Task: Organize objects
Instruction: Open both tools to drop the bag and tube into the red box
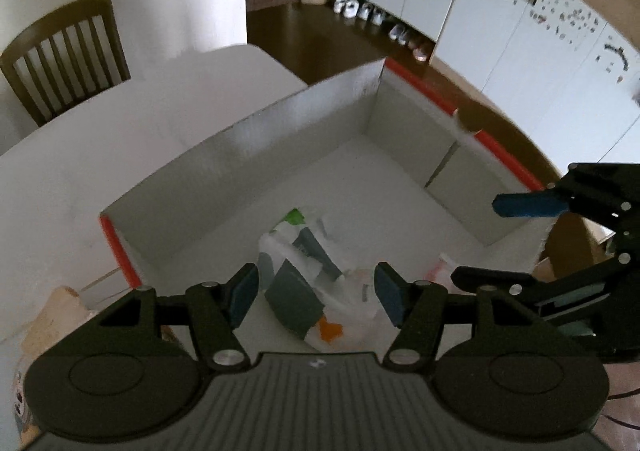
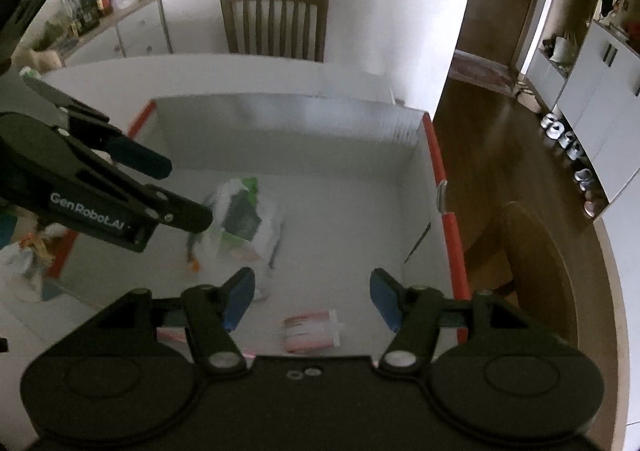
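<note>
Box [image 2: 436,155], white card with red-edged rim, open-topped, standing on a white table [image 1: 60,179]. Both grippers hang above its interior.

Contents, item one: crumpled plastic packet [image 1: 304,271], white with green, grey and orange print, lying on the box floor toward the left-hand side. In the left wrist view it sits directly ahead of and below the left gripper [image 1: 316,291], framed between the two blue pads. Its long axis appears to run roughly away from that gripper, slightly skewed; motion blur makes the outline uncertain.

Contents, item two: small sachet [image 2: 312,331], white with red print, flat on the floor near the box's near wall. It lies just below the right gripper [image 2: 312,293], long axis crosswise to the fingers.

Left gripper: jaws spread wide, nothing between them. Right gripper: jaws likewise wide, empty. In the left wrist view the right gripper [image 1: 520,235] shows at the right edge over the box's right wall.

Judgement: the left gripper is nearer the packet, the right nearer the sachet. Any pick depends on descending straight down from the present hover. The sachet would suit a grasp across its short side.

Outside the box: further wrapped items [image 2: 28,251] on the table to the left, too blurred to name. Wooden chair [image 2: 276,19] at the table's far side.
</note>
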`<state>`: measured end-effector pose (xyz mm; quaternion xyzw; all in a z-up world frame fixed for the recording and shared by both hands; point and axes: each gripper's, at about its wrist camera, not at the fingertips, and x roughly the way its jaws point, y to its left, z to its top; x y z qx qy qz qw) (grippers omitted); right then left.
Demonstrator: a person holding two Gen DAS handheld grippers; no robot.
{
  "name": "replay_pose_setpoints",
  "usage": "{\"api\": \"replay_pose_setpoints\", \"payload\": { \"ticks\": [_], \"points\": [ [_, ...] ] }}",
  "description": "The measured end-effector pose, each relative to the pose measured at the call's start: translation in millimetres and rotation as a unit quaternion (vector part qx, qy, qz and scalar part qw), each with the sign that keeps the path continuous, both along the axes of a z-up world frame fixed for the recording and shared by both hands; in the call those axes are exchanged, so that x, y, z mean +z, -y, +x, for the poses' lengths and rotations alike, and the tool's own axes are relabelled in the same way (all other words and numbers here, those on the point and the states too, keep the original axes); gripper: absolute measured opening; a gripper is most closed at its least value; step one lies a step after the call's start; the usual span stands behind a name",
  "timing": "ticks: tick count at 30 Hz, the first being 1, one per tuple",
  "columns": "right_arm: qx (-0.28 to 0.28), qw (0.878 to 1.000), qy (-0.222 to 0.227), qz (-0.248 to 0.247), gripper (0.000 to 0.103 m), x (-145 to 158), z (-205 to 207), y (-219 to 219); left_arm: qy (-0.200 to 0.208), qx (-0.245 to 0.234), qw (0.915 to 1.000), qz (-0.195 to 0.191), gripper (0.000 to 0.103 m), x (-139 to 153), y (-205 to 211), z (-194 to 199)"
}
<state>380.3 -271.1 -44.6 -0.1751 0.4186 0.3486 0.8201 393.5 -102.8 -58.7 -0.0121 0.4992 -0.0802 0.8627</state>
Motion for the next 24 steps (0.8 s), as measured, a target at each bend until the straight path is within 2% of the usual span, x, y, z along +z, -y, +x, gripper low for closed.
{"api": "replay_pose_setpoints", "payload": {
  "ticks": [10,17,24],
  "points": [
    [-0.001,0.999,0.016,0.045,0.064,31,-35,10,0.047,0.016,0.9985,-0.024,0.063,30,-12,-45],
    [-0.009,0.997,0.032,0.063,0.064,41,-62,0,0.083,0.018,0.9958,-0.034,0.063,47,-26,-87],
    [-0.032,0.994,0.06,0.083,0.064,51,-98,-9,0.114,0.023,0.993,-0.021,0.063,51,-49,-137]
  ]
}}
